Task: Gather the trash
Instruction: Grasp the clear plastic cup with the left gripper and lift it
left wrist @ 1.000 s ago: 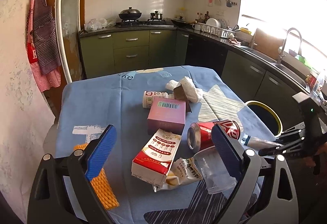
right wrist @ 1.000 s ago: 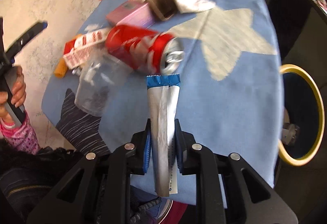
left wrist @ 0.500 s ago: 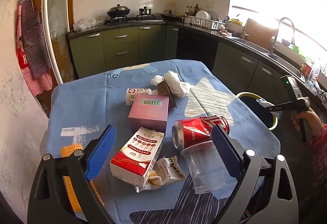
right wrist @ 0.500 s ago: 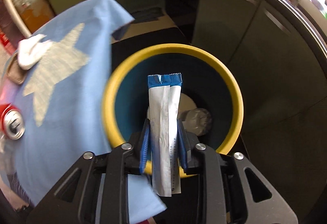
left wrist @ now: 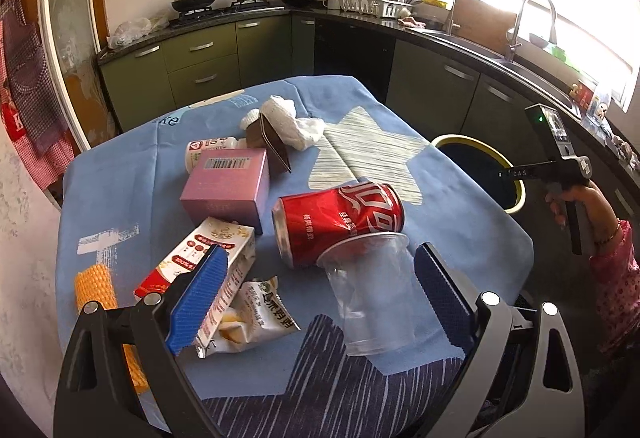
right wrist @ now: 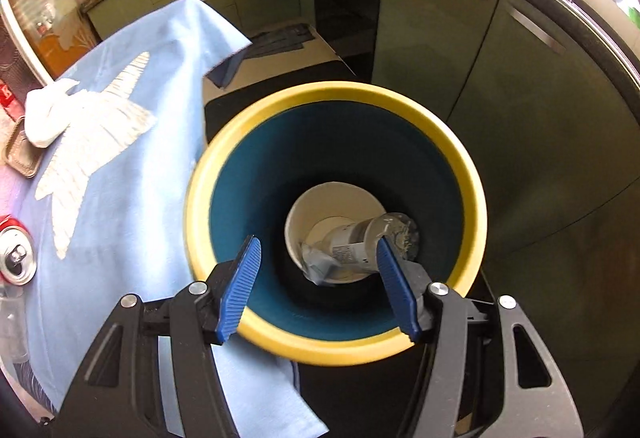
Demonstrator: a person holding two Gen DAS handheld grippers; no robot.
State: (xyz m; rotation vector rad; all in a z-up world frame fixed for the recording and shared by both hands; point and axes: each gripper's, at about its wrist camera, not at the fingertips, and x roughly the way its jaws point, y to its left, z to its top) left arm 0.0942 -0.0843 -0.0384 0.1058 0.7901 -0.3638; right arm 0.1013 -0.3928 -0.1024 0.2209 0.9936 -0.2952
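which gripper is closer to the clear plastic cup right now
Left. The left gripper hangs just over the clear plastic cup, its open fingers either side of it. The right gripper, jaws opening and empty, is off the table above the bin.

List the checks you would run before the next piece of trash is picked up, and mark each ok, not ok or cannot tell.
1. Right gripper empty, jaws opening: ok.
2. Right gripper above the bin: ok.
3. Silver wrapper lying in the bin: ok.
4. Left gripper open: ok.
5. Clear cup framed between the left fingers, untouched: ok.
6. Red can free of the cup: not ok, they touch.
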